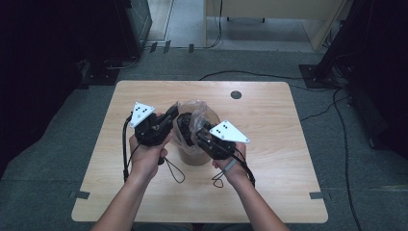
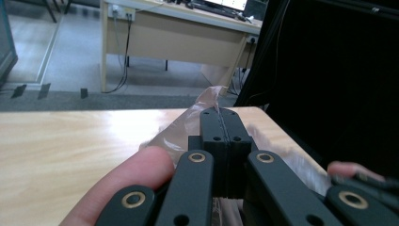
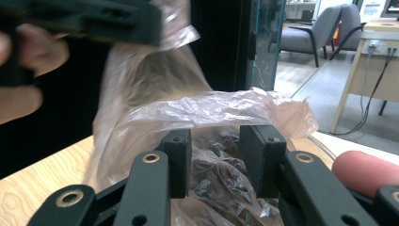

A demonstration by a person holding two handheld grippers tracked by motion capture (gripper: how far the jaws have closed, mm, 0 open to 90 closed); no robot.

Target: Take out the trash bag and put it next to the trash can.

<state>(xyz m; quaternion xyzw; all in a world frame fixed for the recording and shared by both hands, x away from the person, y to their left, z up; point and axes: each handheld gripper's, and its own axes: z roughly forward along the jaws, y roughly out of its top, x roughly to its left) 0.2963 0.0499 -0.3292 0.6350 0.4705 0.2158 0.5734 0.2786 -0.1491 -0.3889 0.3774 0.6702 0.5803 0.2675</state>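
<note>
High view: a clear bag [image 1: 192, 115] sits at mid-desk [image 1: 269, 125], draped in or over a brown round container [image 1: 197, 156]; which, I cannot tell. The left gripper [image 1: 169, 115] meets the bag's left edge, the right gripper [image 1: 195, 132] its middle. Both hands grip from below.

Left gripper view: jaws together, clamped on a thin fold of the bag [image 2: 207, 101], which stands up between the tips. A fingertip [image 2: 136, 174] rests at the base. The container is hidden here.

Right gripper view: jaws apart, straddling crumpled film of the bag [image 3: 216, 110], nothing pinched. Dark contents show through the film below, unidentifiable. The other gripper [image 3: 108, 21] holds the bag's far edge up at top left, a lift the high view does not make plain.

Judgement: early stage. One edge is secured; the second grip is not yet made, and opening or fitting the bag remains.
</note>
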